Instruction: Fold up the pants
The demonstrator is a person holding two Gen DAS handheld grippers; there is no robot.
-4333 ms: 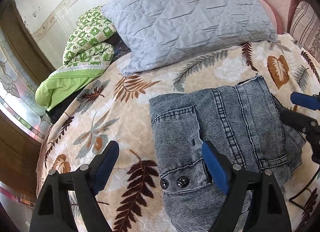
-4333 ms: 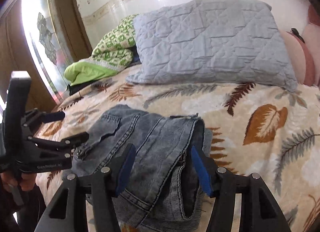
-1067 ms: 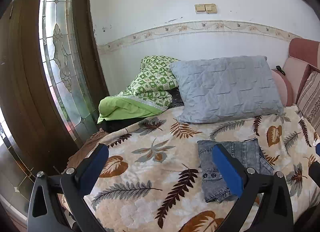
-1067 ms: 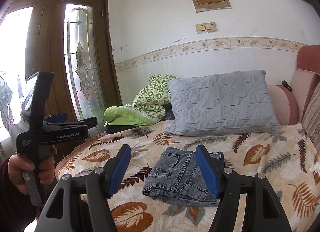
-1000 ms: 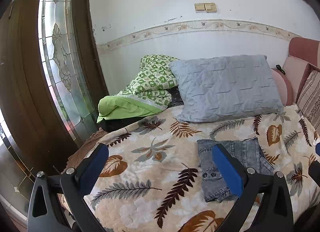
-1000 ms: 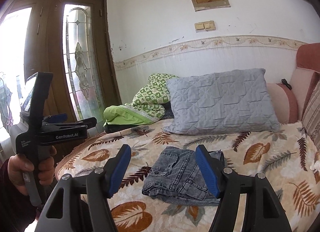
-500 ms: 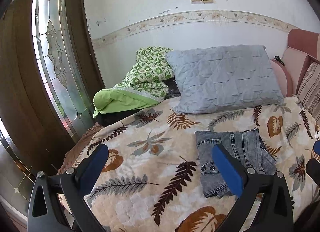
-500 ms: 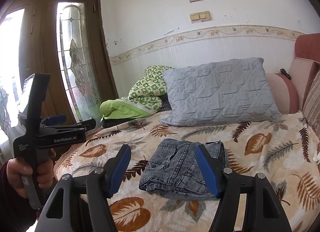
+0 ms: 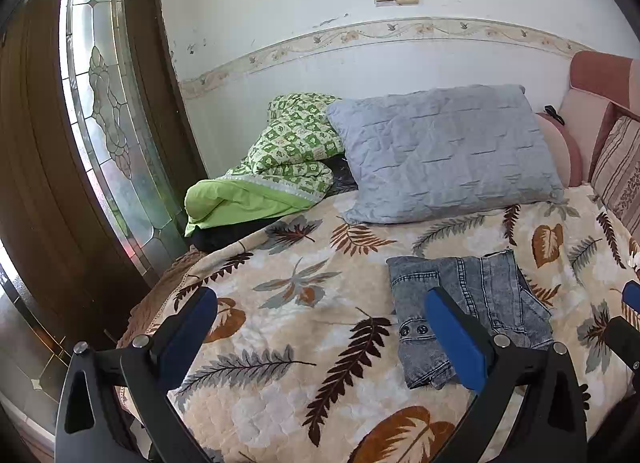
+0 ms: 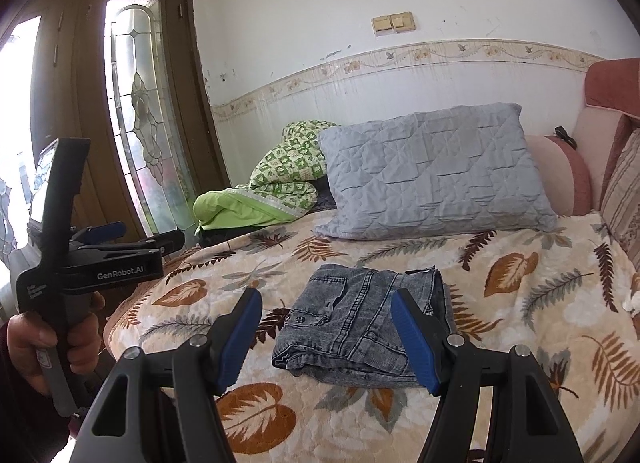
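The grey-blue denim pants (image 9: 472,303) lie folded into a compact stack on the leaf-patterned bedspread (image 9: 304,303); they also show in the right wrist view (image 10: 368,319). My left gripper (image 9: 320,327) is open and empty, held back from the bed, with the pants behind its right finger. My right gripper (image 10: 326,337) is open and empty, back from the pants, which lie between its fingers. The left gripper also shows at the left of the right wrist view (image 10: 132,239), held in a hand.
A grey quilted pillow (image 9: 444,151) and a green folded quilt (image 9: 280,171) lie at the bed's far side. A wooden door with leaded glass (image 9: 108,131) stands left. A pink headboard with striped cushion (image 9: 616,167) is at right.
Since 4.3 s ago both grippers have drawn well back from the pants. In the last second both views tilted slightly down and came a little closer. The pants have not moved.
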